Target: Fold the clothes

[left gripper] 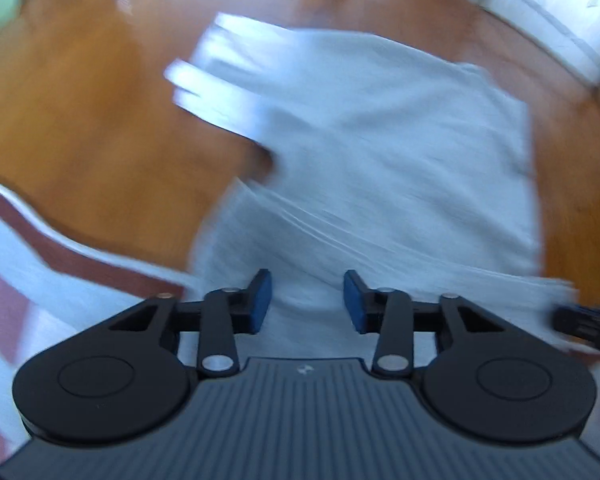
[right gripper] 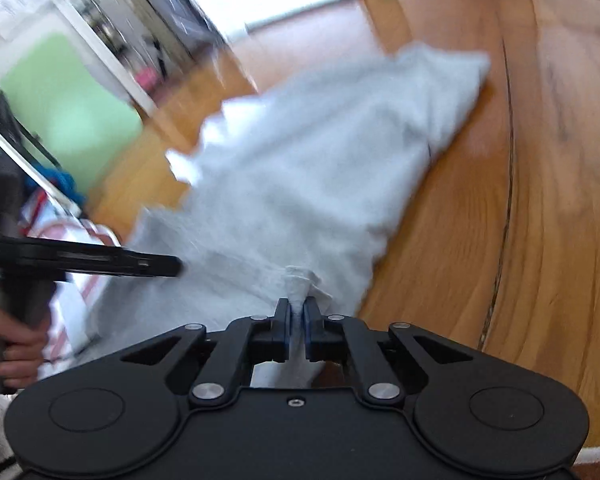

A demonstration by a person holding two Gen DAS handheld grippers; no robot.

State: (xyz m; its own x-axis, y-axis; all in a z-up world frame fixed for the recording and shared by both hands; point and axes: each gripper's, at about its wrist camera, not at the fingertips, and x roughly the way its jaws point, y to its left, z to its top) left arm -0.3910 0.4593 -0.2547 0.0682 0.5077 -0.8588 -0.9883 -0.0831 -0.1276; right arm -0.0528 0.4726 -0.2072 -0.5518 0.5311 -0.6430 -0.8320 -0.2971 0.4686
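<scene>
1. Right gripper [right gripper: 297, 322] is clamped on a bunched corner of the grey garment [right gripper: 300, 168], pads pinching a twist of cloth.
2. Left gripper [left gripper: 307, 300] has its jaws apart over the cloth, nothing pinched between the blue pads [left gripper: 260, 300].
3. Garment lies spread on the wooden table [right gripper: 540, 200], running away from both grippers. Near hem sits directly under the left one.
4. White ribbed trim [left gripper: 220, 76] shows at the far left edge in the left wrist view.
5. Both views are motion-blurred, so edge detail is unclear.
6. My read of the step: take a second corner with the left before lifting.
7. To do it well: pinch at the hem edge, level with the right grip, and keep the cloth taut between the two so the fold line lands straight.
</scene>
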